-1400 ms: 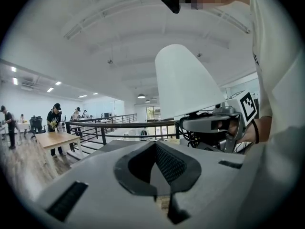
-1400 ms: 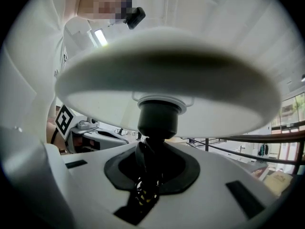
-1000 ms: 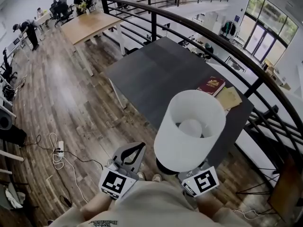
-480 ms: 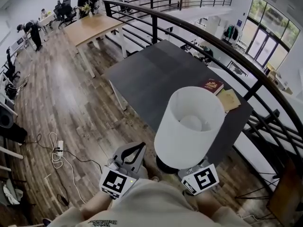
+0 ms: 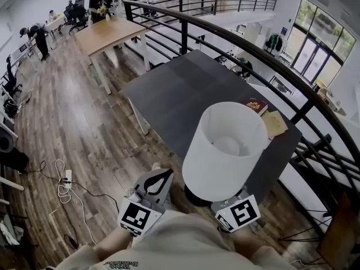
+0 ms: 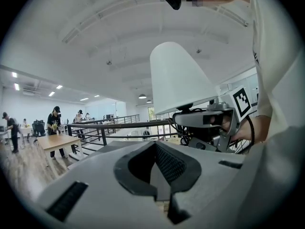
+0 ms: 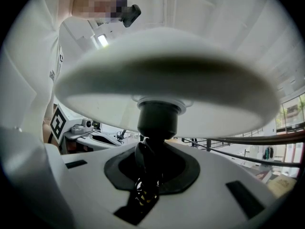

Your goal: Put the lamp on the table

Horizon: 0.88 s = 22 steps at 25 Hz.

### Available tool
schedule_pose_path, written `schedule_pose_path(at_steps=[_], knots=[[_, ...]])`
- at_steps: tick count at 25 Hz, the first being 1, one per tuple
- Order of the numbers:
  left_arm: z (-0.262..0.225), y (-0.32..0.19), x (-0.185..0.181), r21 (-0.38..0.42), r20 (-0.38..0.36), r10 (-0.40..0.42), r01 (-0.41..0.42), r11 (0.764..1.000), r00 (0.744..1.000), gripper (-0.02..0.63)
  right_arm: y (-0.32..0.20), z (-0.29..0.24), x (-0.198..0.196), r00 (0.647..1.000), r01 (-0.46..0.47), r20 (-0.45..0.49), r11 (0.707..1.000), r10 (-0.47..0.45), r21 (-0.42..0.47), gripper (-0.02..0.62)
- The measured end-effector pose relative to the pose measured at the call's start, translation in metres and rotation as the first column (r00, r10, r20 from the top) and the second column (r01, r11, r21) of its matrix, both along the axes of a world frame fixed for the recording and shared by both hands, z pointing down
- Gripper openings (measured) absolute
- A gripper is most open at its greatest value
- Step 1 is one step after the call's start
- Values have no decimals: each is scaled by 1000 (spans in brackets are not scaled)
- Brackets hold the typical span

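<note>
Lamp (image 5: pixel 225 153) is riding upright in the air close in front of the person, its dark stem being clamped just under the white shade by the jaws of the right gripper (image 7: pixel 148 173). The left gripper (image 5: pixel 158 183) is hanging just beside it, jaws pressed together on nothing. Beyond and below, the dark table (image 5: pixel 180 91) is stretching away, with a red book (image 5: pixel 255 105) and a tan booklet (image 5: pixel 274 124) lying near its far edge by the black railing (image 5: pixel 253 44).

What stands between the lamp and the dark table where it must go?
Nothing visible does. The lamp is in the right tongs, and the table near it is bare; a red book and a tan booklet lie only by its right edge.
</note>
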<state>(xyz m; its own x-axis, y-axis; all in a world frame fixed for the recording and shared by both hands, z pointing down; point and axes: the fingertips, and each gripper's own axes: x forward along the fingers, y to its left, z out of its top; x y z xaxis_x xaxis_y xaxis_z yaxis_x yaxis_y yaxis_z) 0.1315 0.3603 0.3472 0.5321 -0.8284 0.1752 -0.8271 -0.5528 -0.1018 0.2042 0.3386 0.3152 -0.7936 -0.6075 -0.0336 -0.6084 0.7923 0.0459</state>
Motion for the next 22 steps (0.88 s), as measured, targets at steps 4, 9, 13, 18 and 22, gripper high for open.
schedule_pose_path(at_steps=[4, 9, 13, 18, 22], knots=[[8, -22, -18, -2, -8, 2, -2, 1000, 1000, 6, -22, 7, -19, 1000, -3, -6, 1000, 3, 1, 58], [12, -61, -48, -11, -19, 0, 0, 1000, 1000, 6, -58, 12, -48, 1000, -3, -12, 1000, 3, -2, 58], [11, -98, -75, -3, -26, 4, -4, 1000, 1000, 6, -93, 13, -77, 1000, 4, -19, 1000, -5, -6, 58], [11, -148, -118, 9, -39, -9, 9, 1000, 999, 6, -141, 15, -116, 1000, 9, -25, 1000, -10, -21, 58], [11, -192, -146, -28, -64, -5, 3, 1000, 998, 6, -185, 11, -145, 999, 5, -32, 1000, -6, -26, 58]])
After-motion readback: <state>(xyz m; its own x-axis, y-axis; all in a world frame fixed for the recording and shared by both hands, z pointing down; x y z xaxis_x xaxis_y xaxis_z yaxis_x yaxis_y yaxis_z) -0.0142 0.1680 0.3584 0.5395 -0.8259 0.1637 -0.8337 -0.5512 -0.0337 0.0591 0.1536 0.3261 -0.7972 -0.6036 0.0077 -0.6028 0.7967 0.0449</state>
